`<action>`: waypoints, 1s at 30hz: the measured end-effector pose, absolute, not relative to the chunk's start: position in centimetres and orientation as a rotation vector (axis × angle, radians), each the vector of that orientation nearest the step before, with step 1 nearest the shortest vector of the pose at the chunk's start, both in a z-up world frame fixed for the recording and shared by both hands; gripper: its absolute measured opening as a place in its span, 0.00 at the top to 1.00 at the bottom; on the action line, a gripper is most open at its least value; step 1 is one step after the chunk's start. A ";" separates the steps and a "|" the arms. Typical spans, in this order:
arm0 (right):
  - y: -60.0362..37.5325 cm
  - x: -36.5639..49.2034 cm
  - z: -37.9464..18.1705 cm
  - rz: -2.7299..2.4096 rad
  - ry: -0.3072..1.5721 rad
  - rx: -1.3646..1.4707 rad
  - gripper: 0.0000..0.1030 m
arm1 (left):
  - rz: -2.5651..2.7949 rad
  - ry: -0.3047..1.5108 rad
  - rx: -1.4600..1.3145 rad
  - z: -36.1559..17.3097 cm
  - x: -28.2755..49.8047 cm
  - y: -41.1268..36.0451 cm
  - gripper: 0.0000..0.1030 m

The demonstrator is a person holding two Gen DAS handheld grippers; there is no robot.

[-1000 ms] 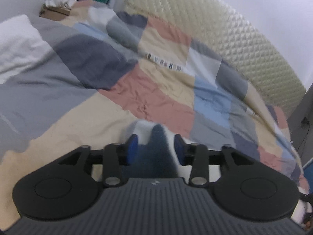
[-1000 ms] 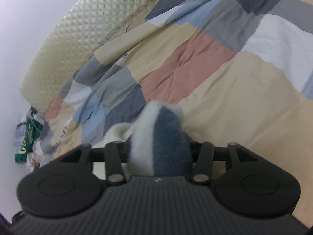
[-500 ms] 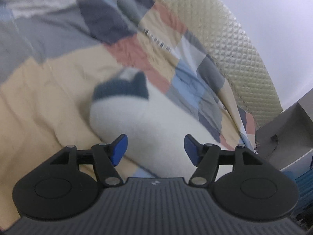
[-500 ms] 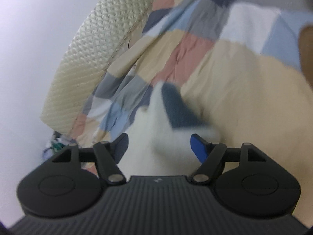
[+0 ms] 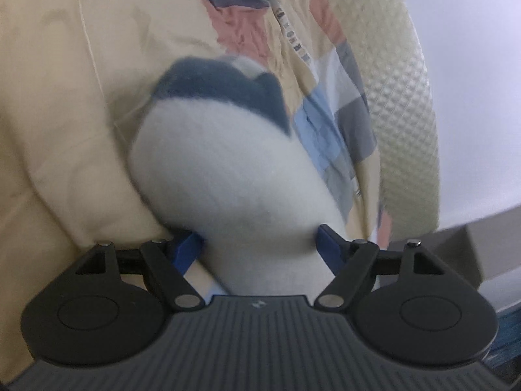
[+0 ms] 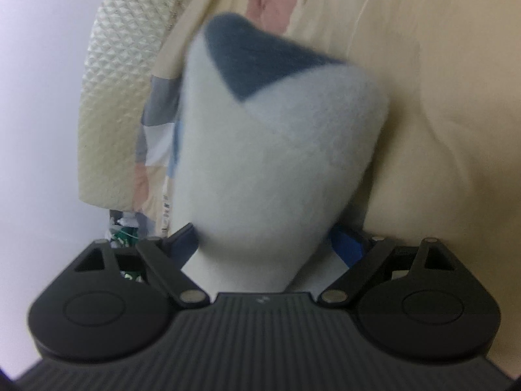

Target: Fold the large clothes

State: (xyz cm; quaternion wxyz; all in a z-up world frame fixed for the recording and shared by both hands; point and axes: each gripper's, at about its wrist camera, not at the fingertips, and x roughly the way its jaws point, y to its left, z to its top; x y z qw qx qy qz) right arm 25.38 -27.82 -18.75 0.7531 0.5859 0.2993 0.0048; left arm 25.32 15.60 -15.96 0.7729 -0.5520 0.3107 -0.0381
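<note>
A fluffy white garment with a dark blue patch (image 5: pixel 221 163) lies bunched on the patchwork bedspread (image 5: pixel 49 97). In the left wrist view my left gripper (image 5: pixel 259 244) has its jaws opening, and the white fleece bulges out from between the blue pads (image 5: pixel 189 251). In the right wrist view the same garment (image 6: pixel 267 150) fills the gap of my right gripper (image 6: pixel 270 244), whose jaws are also opening; the fabric still brushes the pads (image 6: pixel 346 244). Both views are blurred and tilted.
A cream quilted headboard (image 5: pixel 400 97) curves along the bed's far side and shows again in the right wrist view (image 6: pixel 120 81). A grey piece of furniture (image 5: pixel 482 251) stands at the right. Green and white clutter (image 6: pixel 122 231) lies beyond the bed.
Both grippers went from shut on the fleece to wide apart. Both dropped toward the bed and rolled, and the garment spread out and settled on the bedspread.
</note>
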 end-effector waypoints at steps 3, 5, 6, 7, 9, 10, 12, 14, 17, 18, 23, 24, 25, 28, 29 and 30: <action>-28.1 26.2 -18.7 0.048 0.582 1.307 0.11 | -0.122 0.612 -1.214 -15.7 26.1 16.1 0.23; -28.2 26.8 -18.2 0.088 0.526 1.310 0.11 | -0.157 0.576 -1.158 -14.9 26.6 15.8 0.22; -28.3 27.0 -18.1 0.099 0.513 1.312 0.11 | -0.165 0.570 -1.134 -14.6 26.8 15.6 0.22; -28.3 27.3 -18.0 0.108 0.504 1.314 0.11 | -0.166 0.572 -1.117 -14.5 27.1 15.4 0.21; -28.3 27.8 -18.3 0.111 0.504 1.310 0.11 | -0.143 0.608 -1.112 -14.5 27.6 14.9 0.19; -28.3 28.0 -18.5 0.105 0.512 1.318 0.11 | -0.127 0.626 -1.112 -14.5 27.6 14.8 0.17; -28.7 28.1 -19.1 0.091 0.529 1.347 0.11 | -0.102 0.659 -1.103 -14.6 27.7 14.6 0.16; -28.7 27.7 -19.7 0.082 0.536 1.366 0.12 | -0.085 0.685 -1.116 -14.7 27.5 14.5 0.15; -28.5 27.6 -19.6 0.072 0.544 1.346 0.14 | -0.058 0.733 -1.154 -15.6 27.1 14.6 0.11; -28.5 27.4 -19.6 0.070 0.547 1.344 0.14 | -0.062 0.728 -1.176 -15.9 27.0 14.7 0.11; -28.5 27.9 -19.5 0.060 0.556 1.331 0.14 | -0.065 0.701 -1.263 -17.0 28.2 15.6 0.10; -28.6 28.1 -19.7 0.061 0.557 1.327 0.14 | -0.061 0.700 -1.268 -17.1 28.6 15.6 0.10; -28.6 28.3 -19.7 0.062 0.559 1.318 0.14 | -0.054 0.699 -1.266 -17.3 29.1 15.5 0.10; -28.6 28.7 -20.1 0.073 0.561 1.292 0.13 | -0.033 0.698 -1.243 -17.1 29.7 15.1 0.10; -28.5 28.9 -20.1 0.073 0.562 1.278 0.14 | -0.034 0.700 -1.215 -16.8 29.9 14.9 0.13; -28.4 29.1 -19.9 0.070 0.566 1.255 0.17 | -0.029 0.701 -1.186 -16.5 29.8 14.7 0.22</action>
